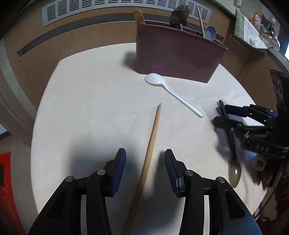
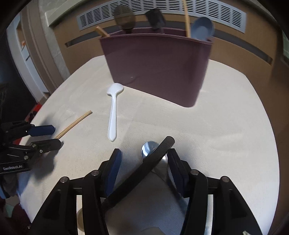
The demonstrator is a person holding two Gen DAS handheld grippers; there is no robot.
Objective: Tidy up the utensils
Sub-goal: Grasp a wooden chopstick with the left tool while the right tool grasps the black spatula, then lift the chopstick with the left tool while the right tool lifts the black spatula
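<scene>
Utensils lie partly sorted on the white tablecloth. At the far side stands the maroon holder. It already holds a wooden handle, a dark slotted spatula, an upright chopstick and a blue spoon.

Loose items: a white plastic spoon lies just in front of the holder, its bowl nearest the holder wall. A single wooden chopstick lies nearer to you and to its left, pointing towards the holder.

Your left gripper straddles this chopstick. Its jaws stand apart, one blue pad on each side, and neither pad touches the wood.

Your right gripper is at the right of the cloth, well apart from the holder. Its jaws stand wide. A black handle crosses the gap on a slant, passing over the bowl of a metal spoon that rests on the cloth. The left pad is clear of the handle; the right pad sits close beside the spoon's neck, with no visible clamping. You cannot tell whether the handle and the bowl belong to one utensil. The left-wrist view of this area is blurred.
</scene>
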